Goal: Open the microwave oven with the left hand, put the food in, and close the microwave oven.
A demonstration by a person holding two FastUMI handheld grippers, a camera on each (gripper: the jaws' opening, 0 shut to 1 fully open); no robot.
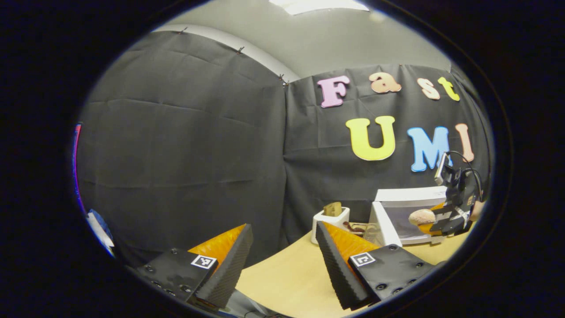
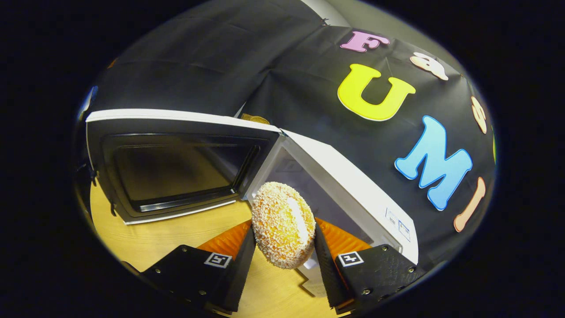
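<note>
— Microwave oven (image 2: 335, 176): status?
— Door (image 2: 172, 170) swung wide; my right gripper (image 2: 282, 247) clamps the crumbed bun (image 2: 282, 225) at its mouth, above the desk (image 2: 176, 238).
— Left gripper (image 1: 282, 256)?
— Mine, spread, holding nothing, at the desk's edge.

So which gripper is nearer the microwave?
Right. The right gripper holds the bun at the open microwave; the left gripper sits back across the table.

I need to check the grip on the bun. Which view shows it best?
The right gripper view: the bun sits large and close, clamped between the right gripper fingers. The left gripper view shows it small, far off by the microwave.
</note>
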